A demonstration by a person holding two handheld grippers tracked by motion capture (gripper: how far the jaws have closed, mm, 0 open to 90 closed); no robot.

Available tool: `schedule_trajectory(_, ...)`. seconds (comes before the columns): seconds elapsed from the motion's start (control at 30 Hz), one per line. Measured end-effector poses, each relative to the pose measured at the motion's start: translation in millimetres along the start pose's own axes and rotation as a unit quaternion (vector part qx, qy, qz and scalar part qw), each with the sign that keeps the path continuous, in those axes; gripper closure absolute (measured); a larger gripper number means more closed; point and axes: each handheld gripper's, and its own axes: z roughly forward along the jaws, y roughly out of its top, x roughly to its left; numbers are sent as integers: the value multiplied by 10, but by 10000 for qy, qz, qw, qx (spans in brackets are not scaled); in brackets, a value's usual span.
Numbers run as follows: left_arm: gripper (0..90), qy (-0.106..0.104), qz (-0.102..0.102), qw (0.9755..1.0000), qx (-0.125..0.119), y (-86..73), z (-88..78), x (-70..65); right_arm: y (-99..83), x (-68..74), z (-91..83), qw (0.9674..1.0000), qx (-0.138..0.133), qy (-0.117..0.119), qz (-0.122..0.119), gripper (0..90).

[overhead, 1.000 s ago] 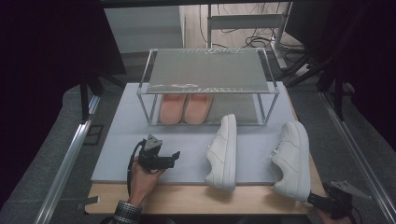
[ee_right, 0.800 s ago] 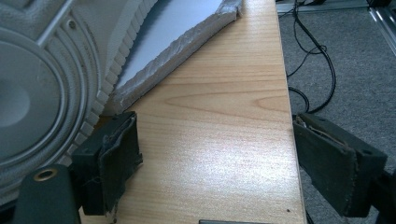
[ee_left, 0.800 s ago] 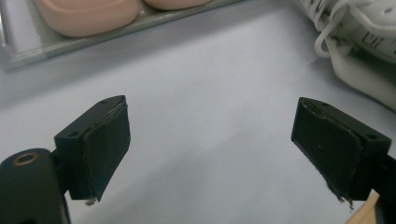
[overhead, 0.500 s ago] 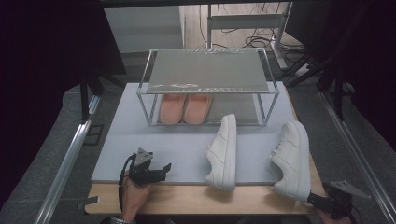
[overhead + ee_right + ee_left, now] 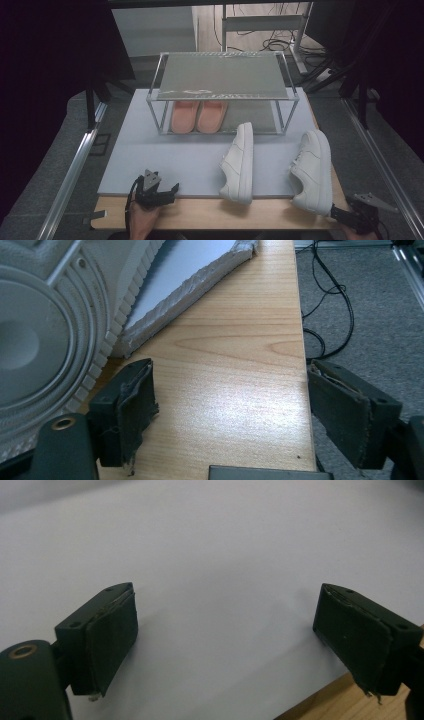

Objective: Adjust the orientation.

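The right claw (image 5: 350, 216), jaws spread with nothing between them and just closing slightly, sits beside the right sneaker's (image 5: 312, 170) near heel; the sneaker's long axis runs near-to-far. The left claw (image 5: 161, 189) hangs released, far left.

— Table (image 5: 235, 365): pale wood, lightly varnished, grain plain, faint sheen near the right edge.
— And the mat (image 5: 175, 160) on top?
— Matt grey-white foam, smooth on the face, rough and torn along the cut edge.
— White sneakers (image 5: 240, 162)?
— Smooth leather-like uppers, slightly glossy; ribbed, ringed rubber sole on the right one (image 5: 45, 340).
— Rack (image 5: 222, 75)?
— Bare metal frame, dull brushed shelf. Pink slippers (image 5: 197, 116) underneath: soft, matt.
— Gripper pads (image 5: 107, 642)?
— Black, matt, rubbery, frayed at the edges; hard black plastic behind.
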Motion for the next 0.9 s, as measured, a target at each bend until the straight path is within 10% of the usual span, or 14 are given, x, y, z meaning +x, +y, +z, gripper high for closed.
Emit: schedule_trajectory(0.9,123,10,-82,10000,-4,1,4,5,379,8,-340,9989,-52,-213,-409,284)
